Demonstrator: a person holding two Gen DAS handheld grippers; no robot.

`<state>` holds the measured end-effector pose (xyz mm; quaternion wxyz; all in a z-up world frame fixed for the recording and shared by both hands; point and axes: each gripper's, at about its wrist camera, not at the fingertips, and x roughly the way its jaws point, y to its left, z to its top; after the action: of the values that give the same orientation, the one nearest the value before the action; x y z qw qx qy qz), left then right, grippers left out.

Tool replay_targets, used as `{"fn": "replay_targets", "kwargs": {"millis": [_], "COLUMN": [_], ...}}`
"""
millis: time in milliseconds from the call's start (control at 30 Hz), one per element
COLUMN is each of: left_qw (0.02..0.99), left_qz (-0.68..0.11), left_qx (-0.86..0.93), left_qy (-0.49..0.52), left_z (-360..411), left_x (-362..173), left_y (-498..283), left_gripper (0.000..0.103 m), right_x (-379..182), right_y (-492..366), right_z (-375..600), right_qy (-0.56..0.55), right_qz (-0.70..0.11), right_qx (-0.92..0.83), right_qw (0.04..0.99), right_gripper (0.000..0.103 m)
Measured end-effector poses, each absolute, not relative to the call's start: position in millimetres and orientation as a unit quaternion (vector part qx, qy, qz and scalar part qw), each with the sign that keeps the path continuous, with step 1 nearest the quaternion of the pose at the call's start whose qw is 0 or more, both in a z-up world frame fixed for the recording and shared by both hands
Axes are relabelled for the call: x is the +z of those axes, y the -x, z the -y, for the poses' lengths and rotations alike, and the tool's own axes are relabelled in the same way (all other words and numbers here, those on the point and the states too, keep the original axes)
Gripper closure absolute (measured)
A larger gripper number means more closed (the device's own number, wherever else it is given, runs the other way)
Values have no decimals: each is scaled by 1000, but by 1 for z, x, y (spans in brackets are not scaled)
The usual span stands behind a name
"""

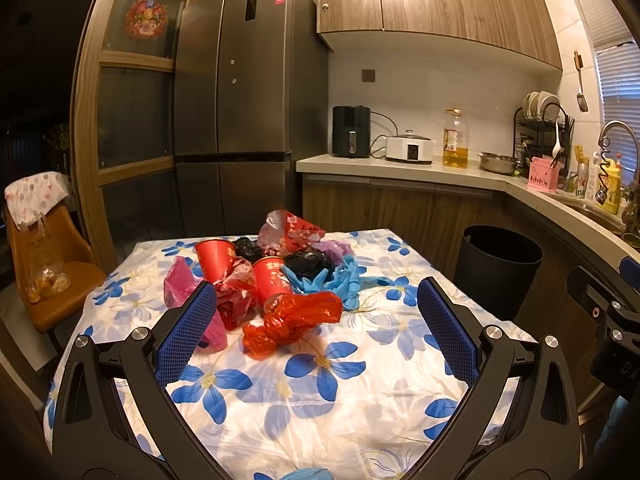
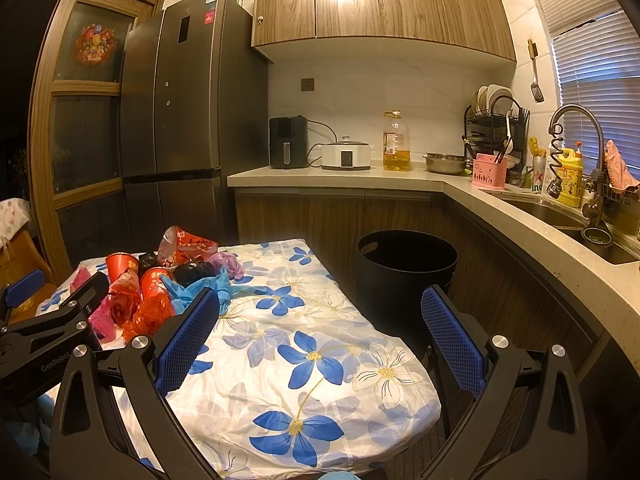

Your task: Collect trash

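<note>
Tablecloth (image 1: 320,400) under two spread tools

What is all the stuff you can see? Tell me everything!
paper cups: 2, red, in the table pile
crumpled bags: several, red, pink, black, purple, same pile
gloves: count unclear, blue, pile's right side
tablecloth: 1, white with blue flowers, on table
bin: 1, black, floor right of table
fridge: 1, dark grey, back wall
oil bottle: 1, yellow, counter
left gripper: 1, black, blue fingers, open
right gripper: 1, black, blue fingers, open
</note>
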<state>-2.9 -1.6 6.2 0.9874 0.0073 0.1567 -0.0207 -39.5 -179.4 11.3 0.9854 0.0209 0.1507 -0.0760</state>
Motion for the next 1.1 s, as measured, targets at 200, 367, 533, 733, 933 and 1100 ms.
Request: {"fn": "replay_targets", "kwargs": {"millis": [200, 367, 533, 733, 933, 1100], "left_qw": [987, 987, 988, 988, 988, 988], "left_qz": [-156, -156, -156, -155, -155, -155], "left_qx": [-21, -22, -22, -22, -22, -22], "left_qy": [-7, -7, -7, -7, -7, -7], "left_z": [2, 2, 3, 3, 3, 4], "left_x": [6, 5, 5, 4, 5, 4], "left_y": [3, 3, 3, 3, 3, 3], "left_gripper": [4, 4, 4, 4, 4, 4], "right_x": [11, 11, 11, 11, 11, 10], "right_y": [38, 40, 40, 40, 40, 40], "right_z": [180, 179, 179, 178, 178, 176], "right_qy": [-20, -20, -20, -20, -20, -20], "right_qz": [-151, -150, -150, -150, -150, -150], "right_qx": [-76, -76, -76, -76, -76, -76], "right_qw": [985, 986, 986, 986, 986, 986], "right_gripper": [5, 5, 5, 5, 5, 5]}}
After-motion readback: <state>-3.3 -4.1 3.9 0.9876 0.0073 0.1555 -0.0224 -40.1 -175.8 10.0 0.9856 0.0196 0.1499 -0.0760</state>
